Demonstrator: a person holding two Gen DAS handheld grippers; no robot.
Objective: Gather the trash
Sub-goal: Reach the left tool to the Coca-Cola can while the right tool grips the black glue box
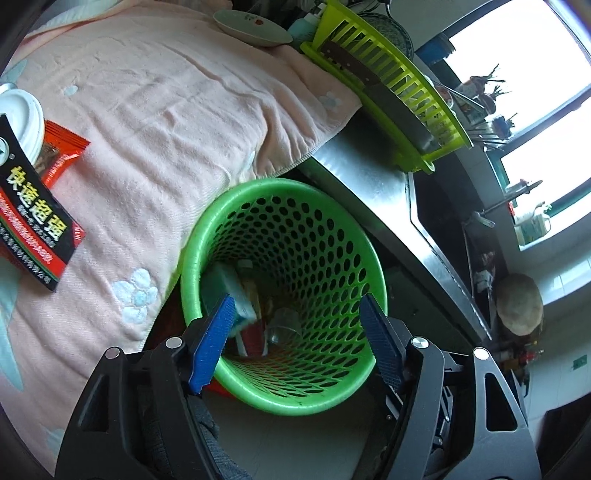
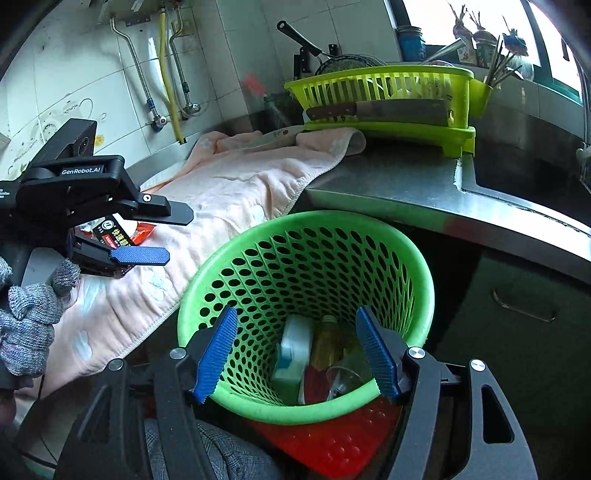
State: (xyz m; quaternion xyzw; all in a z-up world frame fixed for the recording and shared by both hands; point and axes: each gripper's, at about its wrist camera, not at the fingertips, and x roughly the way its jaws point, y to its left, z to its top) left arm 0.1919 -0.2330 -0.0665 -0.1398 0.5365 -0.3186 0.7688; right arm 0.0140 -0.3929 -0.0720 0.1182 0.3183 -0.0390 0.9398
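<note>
A green perforated waste basket (image 1: 314, 229) (image 2: 332, 251) stands on the floor against the counter's edge. Inside lie a white and teal sponge block (image 2: 295, 347), a bottle (image 2: 328, 339), a clear plastic cup (image 1: 284, 325) and red wrappers. My left gripper (image 1: 295, 339) hangs open over the basket's mouth with nothing between its blue pads; in the right wrist view it (image 2: 177, 236) shows at the left, over the towel's edge. My right gripper (image 2: 299, 354) is also open and empty above the basket. A black and red packet (image 1: 33, 221), a red wrapper (image 1: 62, 155) and a white lid (image 1: 22, 118) lie on the pink towel (image 1: 166, 110).
A lime dish rack (image 2: 388, 88) with a cleaver (image 2: 388, 110) across it stands at the back of the steel counter (image 2: 388, 184), a sink (image 2: 535, 177) to its right. A plate (image 1: 251, 27) rests at the towel's far end. A red perforated thing (image 2: 332, 439) lies under the basket. A gloved hand (image 2: 26, 325) holds the left gripper.
</note>
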